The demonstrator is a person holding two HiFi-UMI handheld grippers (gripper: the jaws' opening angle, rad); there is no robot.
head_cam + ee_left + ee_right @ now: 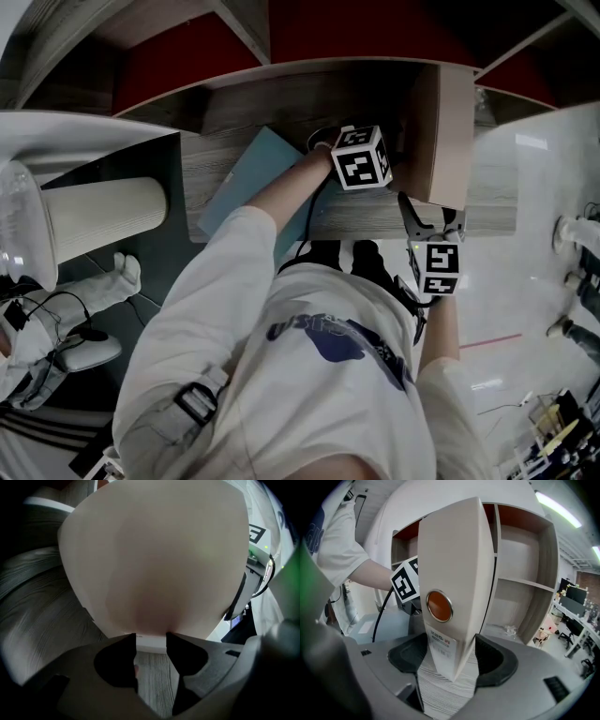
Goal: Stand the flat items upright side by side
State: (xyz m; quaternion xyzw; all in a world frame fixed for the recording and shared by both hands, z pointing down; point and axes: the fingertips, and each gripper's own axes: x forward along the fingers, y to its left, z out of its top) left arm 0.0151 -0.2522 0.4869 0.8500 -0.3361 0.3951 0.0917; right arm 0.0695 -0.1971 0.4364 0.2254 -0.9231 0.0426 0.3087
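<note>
Binder (454, 564) stood upright on the shelf board (216, 159), at the board's right end, spine facing the board's front edge

Right gripper (451, 663) was clamped on the foot of the spine, just under the orange finger hole (439, 605), with a pad on each side. My read on the low grip: it controls the base right at the board, so the bottom can't kick out

Left gripper (151, 648) had its jaws apart and wasn't pinching anything. The tips sat at the lower edge of the binder's broad face, on the side toward the board's left end. Looked like a brace: one tool holds, the other stops the tall face leaning over

Blue folder (248, 173) lay flat on the board toward its left end, partly under the person's left forearm (281, 192), clear of the binder

Judgement: one item was up and the blue one wasn't yet. Parking the binder at the right end probably keeps the free board beside it for the next one. Risk: a lone binder could topple toward the board's left end once both tools let go
</note>
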